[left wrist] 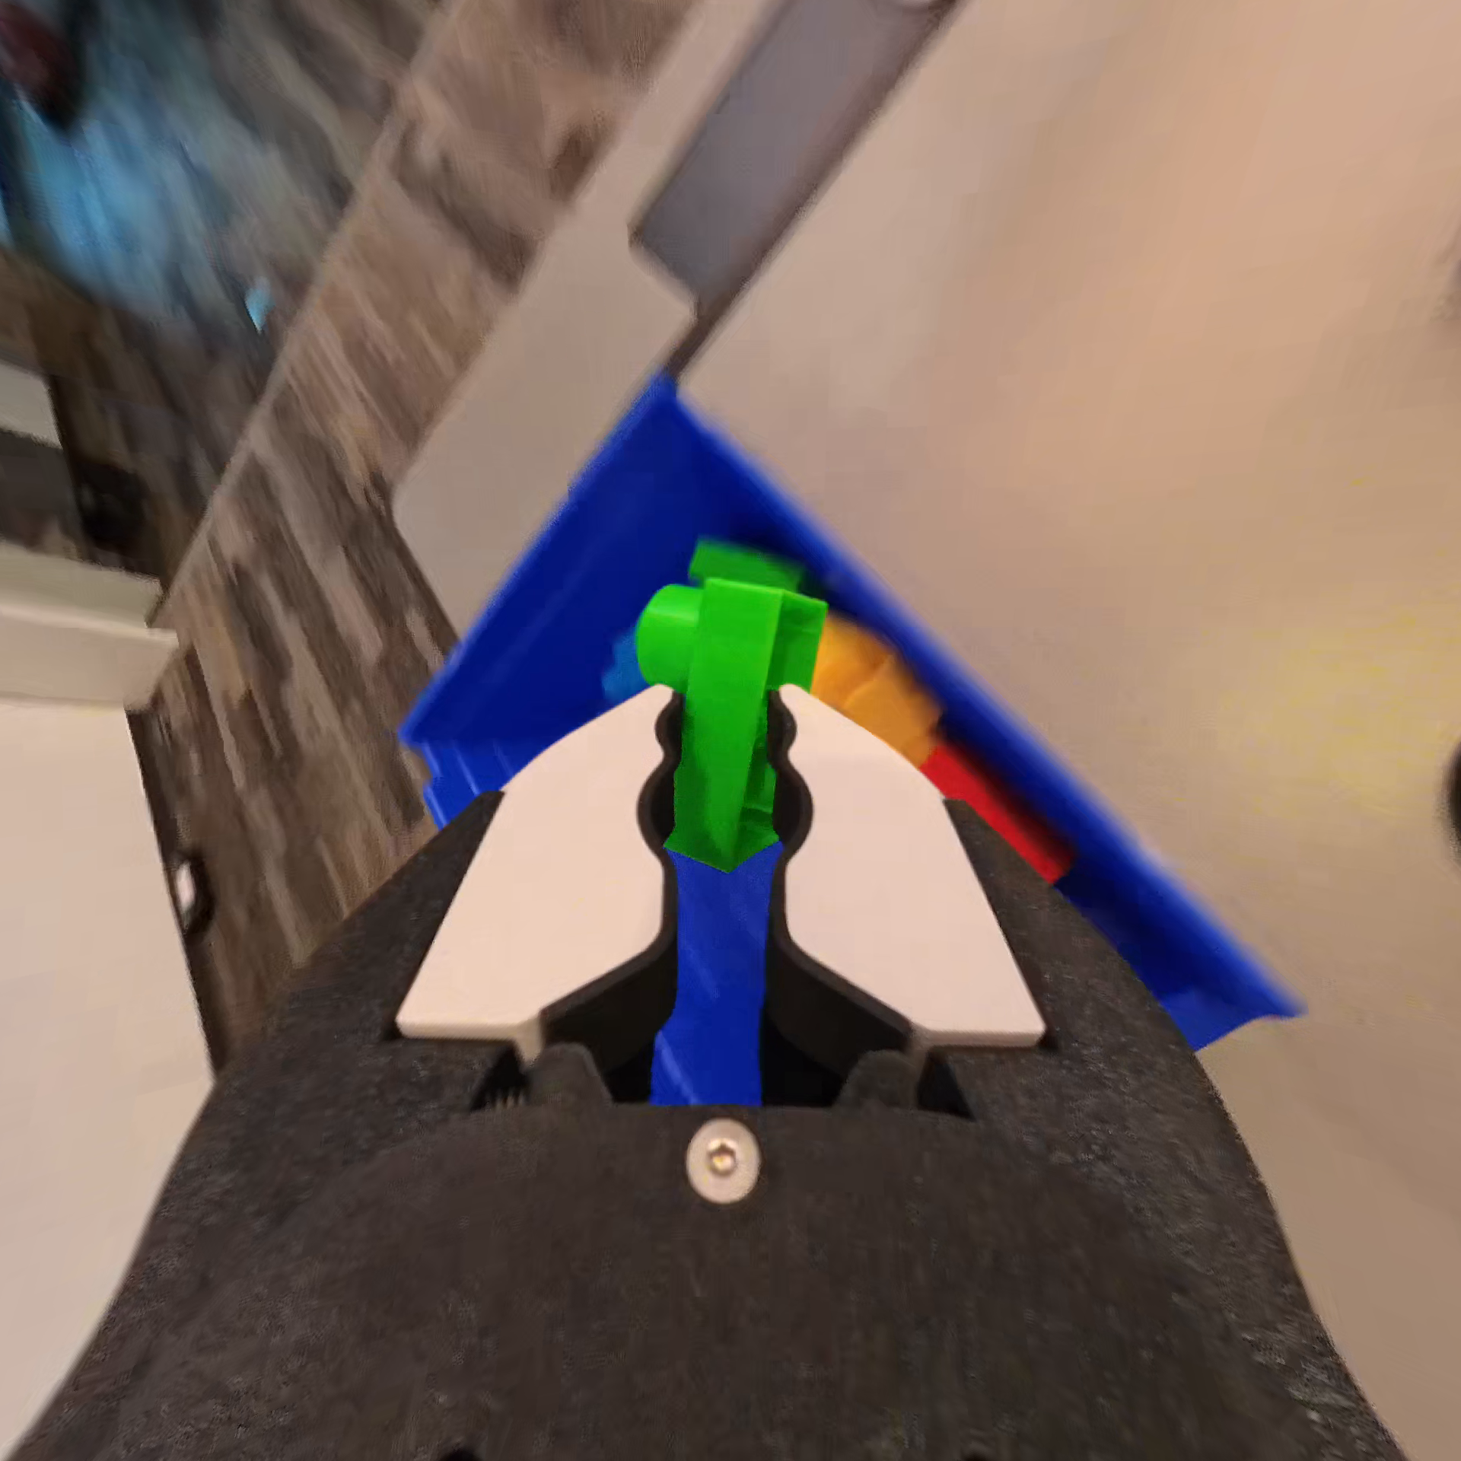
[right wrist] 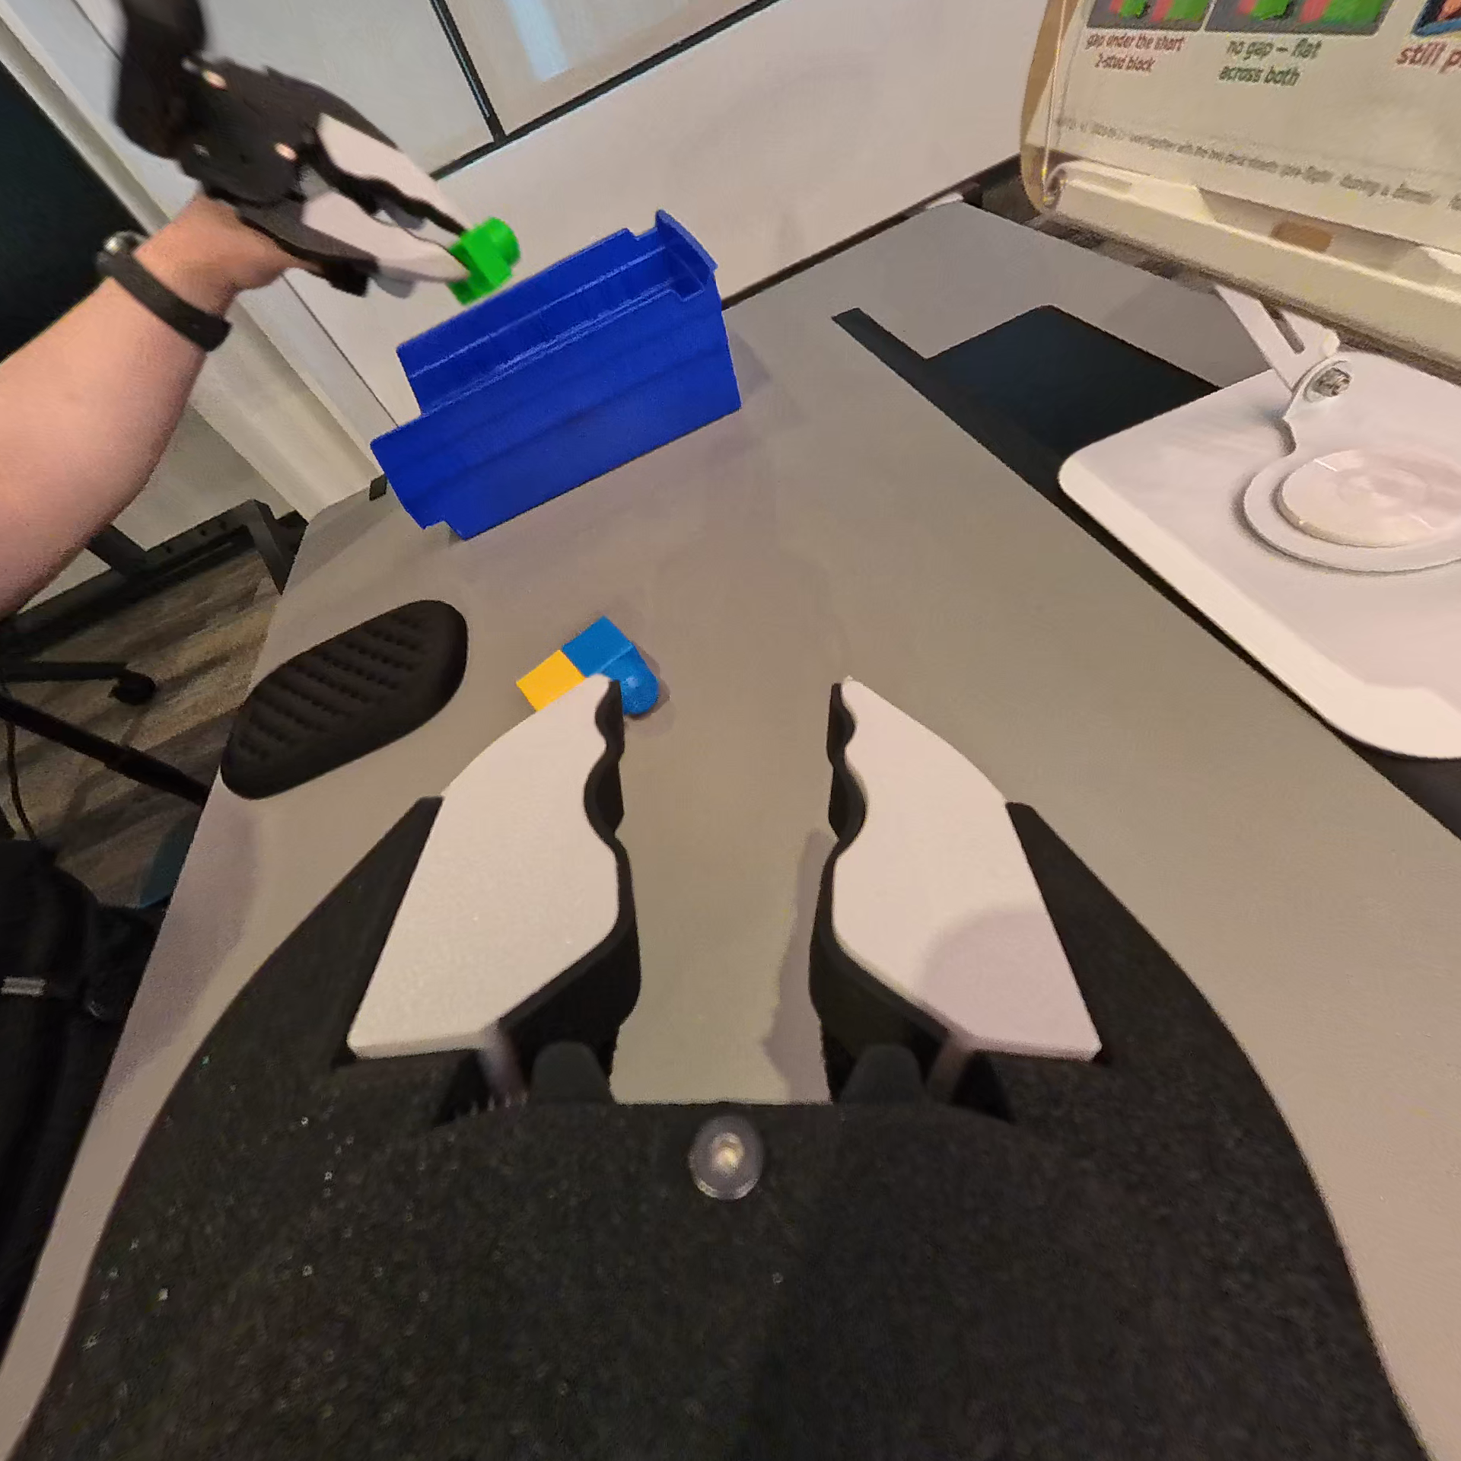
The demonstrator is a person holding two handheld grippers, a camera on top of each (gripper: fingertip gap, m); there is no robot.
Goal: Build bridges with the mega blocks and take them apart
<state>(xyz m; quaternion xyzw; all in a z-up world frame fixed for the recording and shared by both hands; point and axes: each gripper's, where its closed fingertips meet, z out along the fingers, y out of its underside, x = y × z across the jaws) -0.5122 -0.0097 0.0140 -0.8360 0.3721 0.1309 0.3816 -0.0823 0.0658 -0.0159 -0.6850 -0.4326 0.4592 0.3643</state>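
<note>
My left gripper (left wrist: 723,696) is shut on a green block (left wrist: 723,680) and holds it in the air over the blue bin (left wrist: 553,601). Inside the bin I see a green block (left wrist: 739,563), an orange block (left wrist: 873,688) and a red block (left wrist: 992,814). In the right wrist view the left gripper (right wrist: 458,253) holds the green block (right wrist: 484,259) above the left end of the bin (right wrist: 569,387). My right gripper (right wrist: 723,696) is open and empty above the table. A blue block (right wrist: 613,660) joined to a yellow block (right wrist: 549,678) lies on its side just beyond my right gripper's left fingertip (right wrist: 589,704).
The grey table (right wrist: 790,553) ends at the left by a black chair armrest (right wrist: 348,696). A white stand base (right wrist: 1304,537) with an instruction sheet (right wrist: 1265,79) stands at the right. A dark cutout (right wrist: 1051,371) lies in the table behind. A person's arm (right wrist: 87,395) reaches in from the left.
</note>
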